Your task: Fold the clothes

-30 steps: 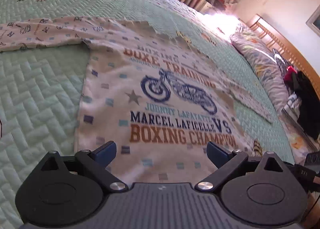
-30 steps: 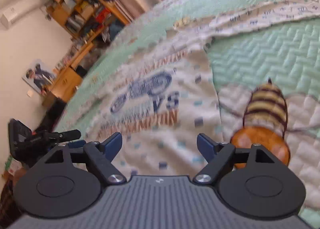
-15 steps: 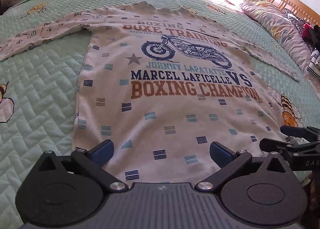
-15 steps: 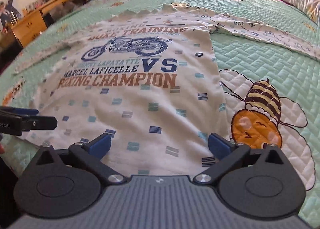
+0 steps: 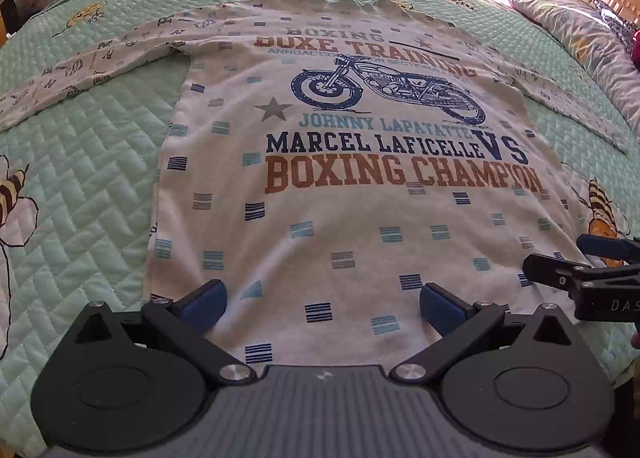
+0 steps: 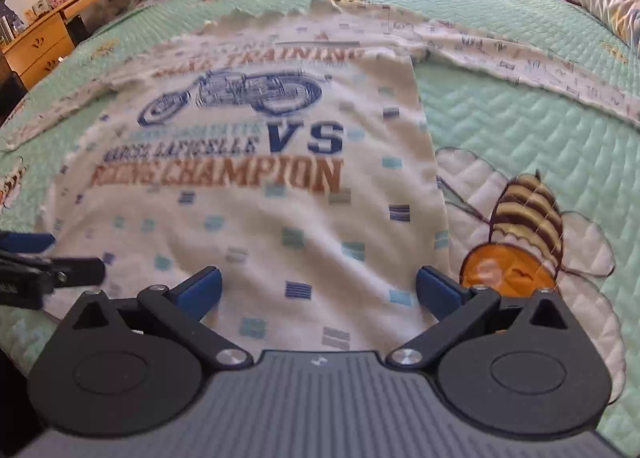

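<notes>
A white long-sleeved shirt [image 5: 352, 218] with a motorcycle print and "BOXING CHAMPION" lettering lies flat, front up, on the green quilt, sleeves spread to both sides. My left gripper [image 5: 322, 302] hovers open over the hem's left part, nothing between its blue pads. My right gripper [image 6: 318, 290] stands wide open over the hem's right part of the same shirt [image 6: 256, 218], also with nothing in it. The right gripper's fingers [image 5: 600, 262] show at the right edge of the left wrist view; the left gripper's fingers [image 6: 40, 266] show at the left edge of the right wrist view.
The bed's green quilt [image 5: 80, 178] carries stitched bee figures, one [image 6: 520, 242] just right of the shirt's hem. Pillows [image 5: 568, 18] and a wooden headboard lie at the far right. A wooden desk with shelves [image 6: 44, 38] stands beyond the bed's left side.
Both views rolled from tilted to level and drew back toward the hem. Each gripper now appears at the edge of the other's view. The right gripper's jaws widened slightly.
</notes>
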The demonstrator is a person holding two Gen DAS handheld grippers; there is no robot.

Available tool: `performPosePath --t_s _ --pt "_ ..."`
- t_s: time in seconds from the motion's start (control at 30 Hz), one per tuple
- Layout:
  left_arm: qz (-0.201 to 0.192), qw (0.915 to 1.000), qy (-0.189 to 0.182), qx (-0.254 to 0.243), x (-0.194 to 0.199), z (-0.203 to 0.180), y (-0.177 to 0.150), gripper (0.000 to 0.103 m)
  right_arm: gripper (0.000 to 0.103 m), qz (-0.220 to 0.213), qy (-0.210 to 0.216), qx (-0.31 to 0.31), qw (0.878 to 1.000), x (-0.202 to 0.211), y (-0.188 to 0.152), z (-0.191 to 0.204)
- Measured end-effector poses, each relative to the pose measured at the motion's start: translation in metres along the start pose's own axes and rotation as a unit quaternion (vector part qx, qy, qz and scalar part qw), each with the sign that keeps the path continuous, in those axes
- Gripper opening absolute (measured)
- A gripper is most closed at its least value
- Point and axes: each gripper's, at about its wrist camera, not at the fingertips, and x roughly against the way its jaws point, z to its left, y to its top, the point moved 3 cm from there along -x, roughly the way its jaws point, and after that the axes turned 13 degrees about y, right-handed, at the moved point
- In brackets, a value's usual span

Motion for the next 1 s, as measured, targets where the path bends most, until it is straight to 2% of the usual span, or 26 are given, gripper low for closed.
performPosePath --t_s 0.13,0.37,0.5,0.63,0.7,0.83,1.0 --pt "0.011 0.9996 0.023 -0.009 -0.002 -0.007 0.002 0.102 0.103 -0.009 -0.011 0.029 0.999 0.000 -0.008 0.007" --pt "0.019 0.9992 0.035 0.002 -0.003 -0.008 0.004 0.102 0.103 -0.005 -0.002 0.029 1.000 0.003 -0.003 0.006" --pt "0.035 0.9985 0.041 -0.006 -0.004 -0.011 0.007 0.102 0.103 -0.029 0.010 0.008 0.999 0.016 0.004 0.008" --pt "0.048 0.9981 0.036 -0.009 -0.005 -0.011 0.009 0.102 0.103 -0.015 -0.024 0.025 0.999 0.009 0.006 0.011" --pt "0.051 0.9981 0.033 -0.009 -0.006 -0.010 0.009 0.102 0.103 -0.001 -0.021 0.015 1.000 0.002 0.001 0.009" --pt "0.058 0.9977 0.033 -0.014 -0.008 -0.011 0.010 0.102 0.103 -0.005 -0.034 0.035 0.999 -0.001 -0.006 0.013" --pt "0.080 0.9959 0.033 -0.026 -0.011 -0.013 0.016 0.102 0.103 0.013 -0.024 0.023 0.999 0.000 0.001 0.011"
